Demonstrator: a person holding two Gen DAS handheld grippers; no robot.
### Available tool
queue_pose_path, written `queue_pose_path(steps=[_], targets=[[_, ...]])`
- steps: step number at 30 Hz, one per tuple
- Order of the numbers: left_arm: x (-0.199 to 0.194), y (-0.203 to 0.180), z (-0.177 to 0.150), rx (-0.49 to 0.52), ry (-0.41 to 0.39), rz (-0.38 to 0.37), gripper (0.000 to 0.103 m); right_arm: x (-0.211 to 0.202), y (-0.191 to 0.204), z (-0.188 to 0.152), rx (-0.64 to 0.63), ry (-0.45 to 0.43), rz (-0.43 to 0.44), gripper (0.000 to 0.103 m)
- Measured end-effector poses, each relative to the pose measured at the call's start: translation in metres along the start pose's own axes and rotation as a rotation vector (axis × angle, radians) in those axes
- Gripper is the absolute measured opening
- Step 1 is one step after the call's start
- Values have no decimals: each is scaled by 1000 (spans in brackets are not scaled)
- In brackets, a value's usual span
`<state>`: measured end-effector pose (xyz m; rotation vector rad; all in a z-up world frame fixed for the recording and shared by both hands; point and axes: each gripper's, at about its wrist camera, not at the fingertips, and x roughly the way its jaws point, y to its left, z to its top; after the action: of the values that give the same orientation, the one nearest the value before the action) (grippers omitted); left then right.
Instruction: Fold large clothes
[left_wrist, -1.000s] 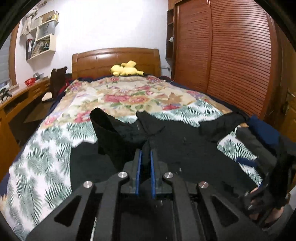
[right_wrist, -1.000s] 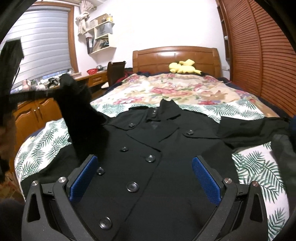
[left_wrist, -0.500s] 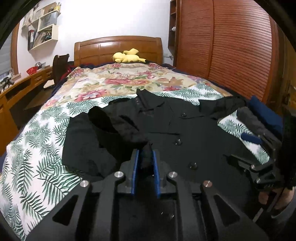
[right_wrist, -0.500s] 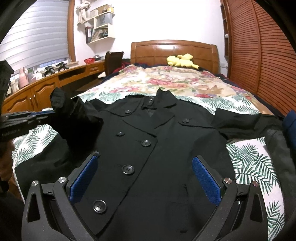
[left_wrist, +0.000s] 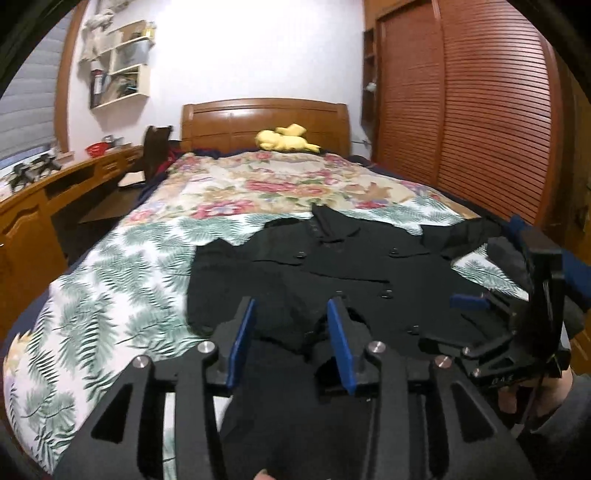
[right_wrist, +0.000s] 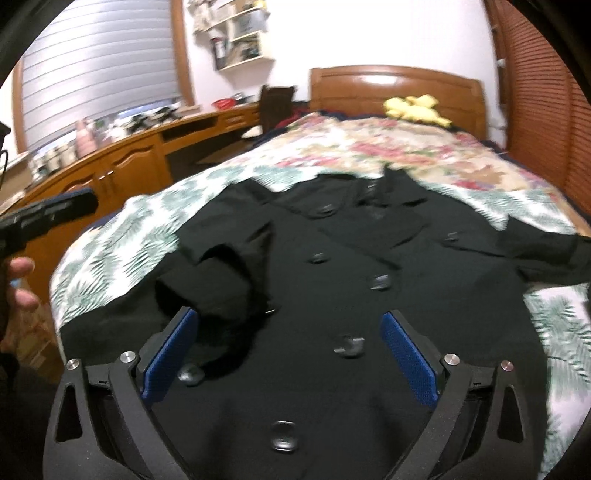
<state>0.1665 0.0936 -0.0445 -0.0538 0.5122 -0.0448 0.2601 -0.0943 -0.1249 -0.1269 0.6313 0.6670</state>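
A black double-breasted coat (right_wrist: 369, 266) lies face up on the bed, collar toward the headboard; it also shows in the left wrist view (left_wrist: 351, 266). Its left sleeve (right_wrist: 229, 273) lies folded across the coat's front. My left gripper (left_wrist: 291, 325) is open just above the sleeve's cuff (left_wrist: 291, 321), holding nothing. My right gripper (right_wrist: 288, 350) is open and empty above the coat's lower front, and it shows at the right of the left wrist view (left_wrist: 517, 314). The right sleeve (right_wrist: 546, 254) stretches out to the right.
The bed has a leaf and flower bedspread (left_wrist: 122, 280) and a wooden headboard (left_wrist: 266, 122) with a yellow plush toy (left_wrist: 286, 138). A wooden desk (right_wrist: 122, 166) runs along the left. Louvred wardrobe doors (left_wrist: 480, 110) stand on the right. Dark clothes (left_wrist: 517, 258) lie at the bed's right edge.
My left gripper carried the sleeve down over the coat's front, then opened and let it go. The right gripper stayed open and shifted a little left.
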Motion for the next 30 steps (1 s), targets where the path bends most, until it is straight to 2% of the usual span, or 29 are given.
queue_pose_path(steps=[5, 11, 14, 16, 17, 19, 20, 25, 30], targets=[[-9, 27, -6, -40, -1, 25, 39, 26, 32, -4, -76, 64, 83, 94], [-13, 39, -14, -36, -1, 101, 39, 54, 57, -7, -148, 140, 84, 87], [-13, 44, -17, -51, 5, 91, 39, 66, 61, -8, -176, 183, 74, 75], [-13, 44, -19, -55, 11, 90, 39, 70, 60, -11, -188, 197, 55, 55], [-12, 44, -19, -52, 11, 95, 39, 71, 59, -12, -184, 198, 54, 49], [-11, 43, -18, -48, 14, 96, 39, 67, 54, -11, -181, 182, 35, 23], [-10, 43, -18, -49, 14, 93, 39, 64, 51, -11, -176, 173, 30, 18], [-7, 35, -19, -46, 18, 75, 39, 41, 33, -5, -133, 102, 13, 9], [-2, 24, -20, -39, 23, 58, 39, -4, 18, 8, -87, -13, 19, 6]])
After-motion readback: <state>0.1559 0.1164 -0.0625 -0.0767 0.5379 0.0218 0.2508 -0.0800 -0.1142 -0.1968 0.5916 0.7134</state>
